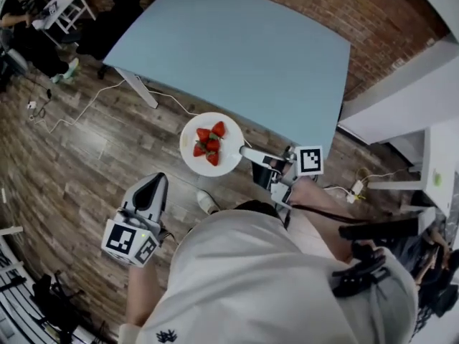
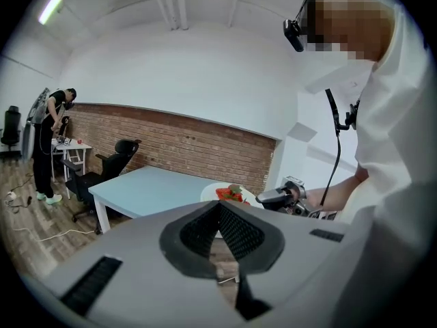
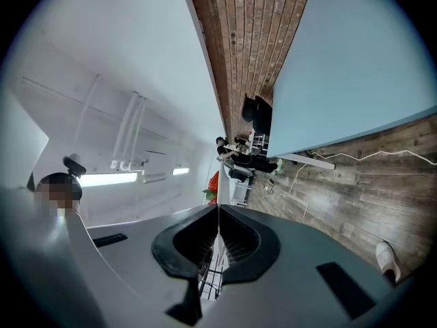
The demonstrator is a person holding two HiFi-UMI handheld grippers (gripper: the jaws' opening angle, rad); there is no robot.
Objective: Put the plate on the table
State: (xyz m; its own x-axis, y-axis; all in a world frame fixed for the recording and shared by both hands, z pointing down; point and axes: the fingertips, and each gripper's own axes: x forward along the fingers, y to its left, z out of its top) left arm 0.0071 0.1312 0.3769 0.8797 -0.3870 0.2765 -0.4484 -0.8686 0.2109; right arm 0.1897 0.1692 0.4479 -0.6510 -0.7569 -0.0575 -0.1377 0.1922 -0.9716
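A white plate (image 1: 192, 158) with several strawberries (image 1: 209, 144) hangs level over the wooden floor, just short of the front edge of the light blue table (image 1: 237, 56). My right gripper (image 1: 244, 151) is shut on the plate's right rim. In the right gripper view the plate (image 3: 218, 217) runs edge-on between the jaws, with a strawberry (image 3: 212, 183) beyond. My left gripper (image 1: 155, 183) is low at the left, shut and empty, apart from the plate. In the left gripper view the plate (image 2: 210, 192) and the right gripper (image 2: 264, 197) show ahead, beside the table (image 2: 150, 183).
A white table leg (image 1: 140, 89) and cables (image 1: 79, 113) are on the floor at the left. White furniture (image 1: 401, 99) stands to the right. A black office chair (image 2: 117, 157) and a person (image 2: 49, 142) at a small white desk are at the far wall.
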